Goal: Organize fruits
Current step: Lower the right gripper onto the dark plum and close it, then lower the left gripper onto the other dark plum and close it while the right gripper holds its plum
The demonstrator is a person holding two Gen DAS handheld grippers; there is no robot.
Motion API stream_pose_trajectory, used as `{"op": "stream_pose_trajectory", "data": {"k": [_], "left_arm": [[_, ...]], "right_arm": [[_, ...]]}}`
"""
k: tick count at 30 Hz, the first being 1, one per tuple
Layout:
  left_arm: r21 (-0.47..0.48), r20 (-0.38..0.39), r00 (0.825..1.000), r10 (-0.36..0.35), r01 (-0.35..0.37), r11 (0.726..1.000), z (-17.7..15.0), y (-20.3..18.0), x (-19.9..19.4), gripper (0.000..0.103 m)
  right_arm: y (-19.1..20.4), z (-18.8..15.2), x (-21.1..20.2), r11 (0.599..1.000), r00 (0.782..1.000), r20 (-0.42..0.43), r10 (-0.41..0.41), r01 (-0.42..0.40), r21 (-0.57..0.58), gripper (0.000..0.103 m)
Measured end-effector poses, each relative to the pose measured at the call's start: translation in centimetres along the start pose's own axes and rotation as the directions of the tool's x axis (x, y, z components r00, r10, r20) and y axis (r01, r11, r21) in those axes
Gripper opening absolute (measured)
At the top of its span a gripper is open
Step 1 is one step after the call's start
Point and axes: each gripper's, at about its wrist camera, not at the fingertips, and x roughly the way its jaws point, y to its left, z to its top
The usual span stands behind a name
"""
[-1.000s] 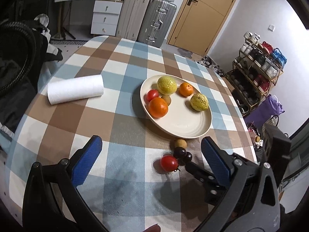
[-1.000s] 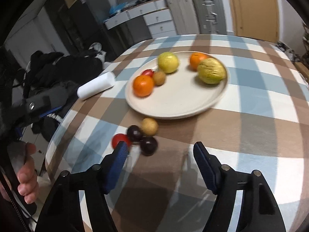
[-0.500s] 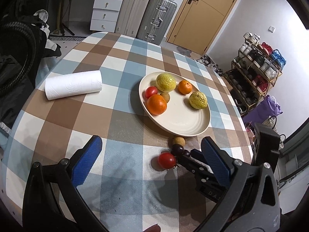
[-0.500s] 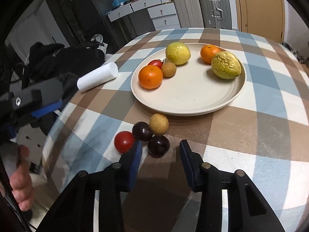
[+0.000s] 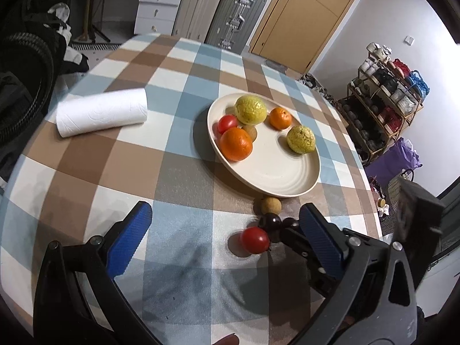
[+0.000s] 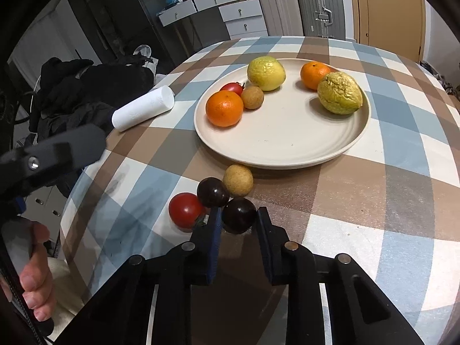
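A cream plate (image 6: 287, 149) (image 5: 276, 178) holds two oranges, two yellow-green fruits, a red tomato and a small brown fruit. Just in front of it on the checked tablecloth lie a tan round fruit (image 6: 238, 180), two dark plums and a red tomato (image 6: 185, 210) (image 5: 255, 240). My right gripper (image 6: 238, 218) has its pads closed against the nearer dark plum (image 6: 238, 215), which rests on the cloth. My left gripper (image 5: 224, 230) is open and empty, held above the cloth left of the loose fruits.
A white paper towel roll (image 5: 102, 112) (image 6: 143, 107) lies on the table's left side. Black clothing (image 6: 86, 86) is heaped past the table's left edge. Drawers, suitcases and a door stand behind.
My right gripper moved forward to the loose fruits and its jaws narrowed from wide open onto the nearer dark plum. The left gripper stayed open and barely shifted.
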Motion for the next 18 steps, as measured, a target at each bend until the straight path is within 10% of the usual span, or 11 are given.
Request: {"op": "stream_pose_trajectory", "data": {"k": [7, 18], "left_arm": [[0.0, -0.081, 0.993, -0.086, 0.086, 0.996, 0.5, -1.2, 3.0, 0.102], [0.187, -0.175, 0.984, -0.036, 0.069, 0.98, -1.1, -4.8, 5.4, 0.102]], "right_arm": [[-0.8, -0.3, -1.3, 1.0, 1.0, 0.015, -0.006, 0.006, 0.002, 0.025], [-5.5, -0.2, -5.4, 0.99, 0.994, 0.105, -0.022, 0.007, 0.141, 0.025]]}}
